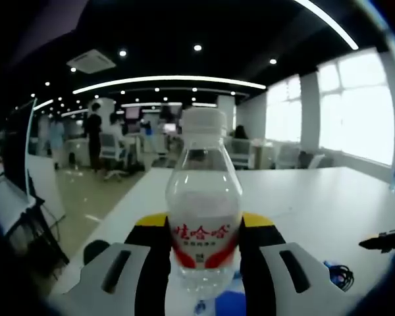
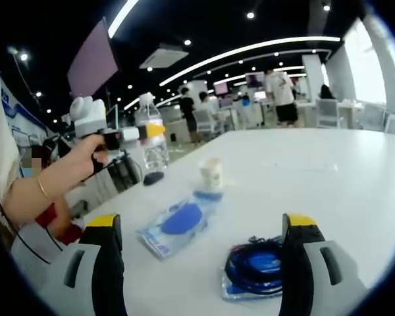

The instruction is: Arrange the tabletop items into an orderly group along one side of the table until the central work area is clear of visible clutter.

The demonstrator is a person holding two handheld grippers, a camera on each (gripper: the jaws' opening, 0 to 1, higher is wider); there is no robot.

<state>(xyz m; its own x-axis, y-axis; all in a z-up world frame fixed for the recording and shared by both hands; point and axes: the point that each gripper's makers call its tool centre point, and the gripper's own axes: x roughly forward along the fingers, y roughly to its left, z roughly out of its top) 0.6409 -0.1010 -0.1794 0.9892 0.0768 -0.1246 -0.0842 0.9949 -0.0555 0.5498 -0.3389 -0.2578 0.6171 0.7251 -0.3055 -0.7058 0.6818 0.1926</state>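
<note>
- Left hand-held gripper [image 1: 203, 253] clamps the water bottle [image 1: 203, 210], lifted off the white counter [image 1: 329, 197]: carry step.
- Right hand-held gripper [image 2: 201, 263] wide open, empty, over the blue cable pack [image 2: 255, 268].
- Next: set bottle down upright at counter edge.

You're holding a clear, glossy plastic bottle [image 1: 203, 204] with a matt white cap and a shiny printed label. Your tabletop [image 2: 329, 178] is smooth, white and faintly reflective. On it lie a glossy clear-plastic packet [image 2: 178, 224], a coiled blue cable [image 2: 255, 268] in shiny wrap, and a small paper cup [image 2: 211, 174].
</note>
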